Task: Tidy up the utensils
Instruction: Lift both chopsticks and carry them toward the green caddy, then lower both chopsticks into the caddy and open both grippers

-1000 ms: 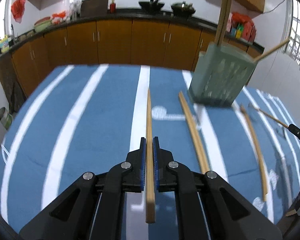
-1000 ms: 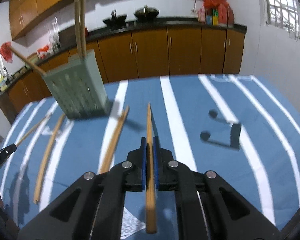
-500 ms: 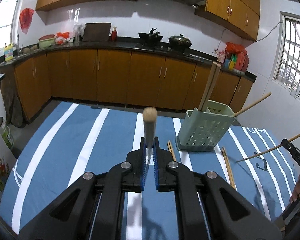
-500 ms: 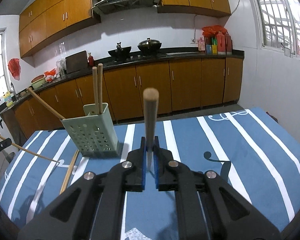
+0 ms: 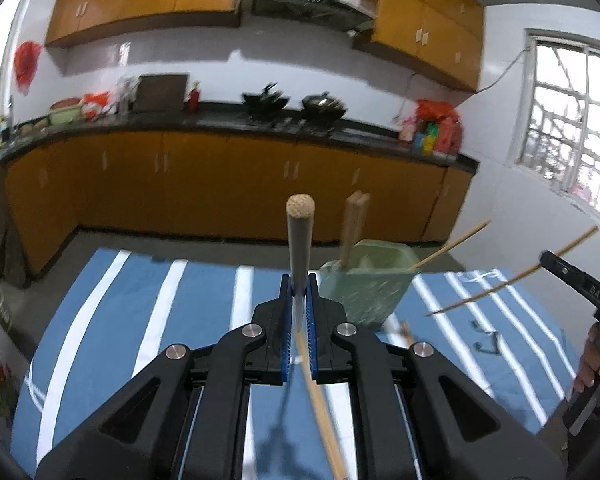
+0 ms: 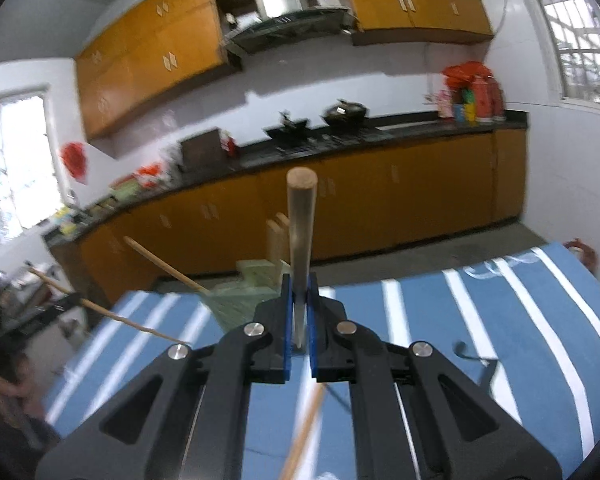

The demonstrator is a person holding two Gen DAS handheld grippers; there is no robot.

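Note:
My left gripper is shut on a wooden chopstick that points forward and up, well above the table. My right gripper is shut on another wooden chopstick, also raised. The green perforated utensil holder stands on the blue striped cloth, just right of the left gripper, with several chopsticks in it; in the right wrist view the holder is ahead and left. The right gripper with its chopstick also shows in the left wrist view.
Loose chopsticks lie on the cloth below the left gripper and below the right gripper. A dark hook-shaped print marks the cloth at right. Kitchen cabinets and a counter stand beyond the table.
Both grippers have lifted their chopsticks off the cloth and tilted upward. The holder now appears lower and closer in both views.

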